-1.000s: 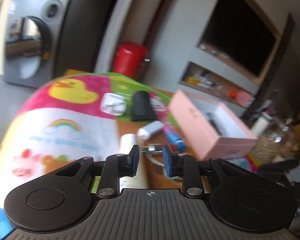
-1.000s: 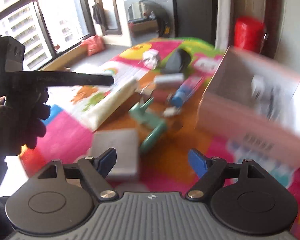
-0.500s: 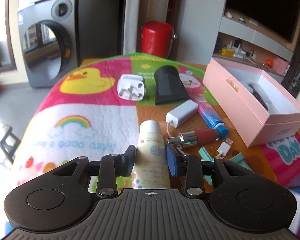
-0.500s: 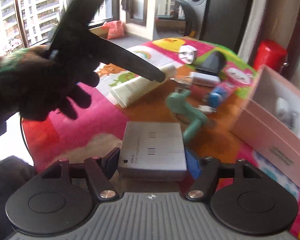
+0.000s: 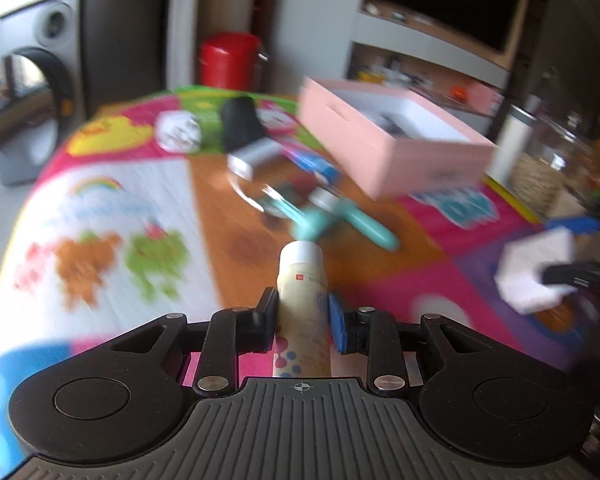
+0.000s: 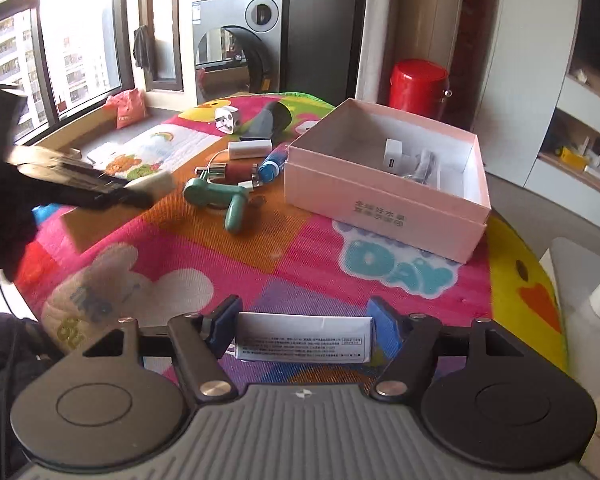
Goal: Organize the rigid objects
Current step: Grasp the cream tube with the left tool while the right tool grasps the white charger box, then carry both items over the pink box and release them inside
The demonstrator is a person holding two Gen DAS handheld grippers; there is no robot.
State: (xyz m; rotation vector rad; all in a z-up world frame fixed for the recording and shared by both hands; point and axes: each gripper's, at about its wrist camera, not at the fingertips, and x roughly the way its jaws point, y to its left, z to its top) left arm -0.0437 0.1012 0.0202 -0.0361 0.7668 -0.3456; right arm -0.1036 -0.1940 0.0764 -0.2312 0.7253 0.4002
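My left gripper (image 5: 302,316) is shut on a cream tube (image 5: 303,280) and holds it above the mat. It also shows in the right wrist view (image 6: 150,190) at the left. My right gripper (image 6: 304,330) is shut on a white charger box (image 6: 303,340), held above the mat; the box shows in the left wrist view (image 5: 534,270). The open pink box (image 6: 384,196) holds a white charger (image 6: 394,156) and cables. On the table lie a teal handheld device (image 6: 220,196), a red tube (image 6: 236,170), a blue tube (image 6: 272,164), a white power bank (image 6: 250,148), a black wedge (image 6: 270,120) and a white plug (image 6: 228,118).
A colourful cartoon mat (image 6: 300,260) covers the round table. A red bin (image 6: 418,84) stands behind it by the wall. A washing machine (image 6: 240,44) is at the back. Shelves (image 6: 580,152) are at the right.
My left gripper closed on the cream tube and lifted it off the mat. My right gripper closed on the white charger box and raised it.
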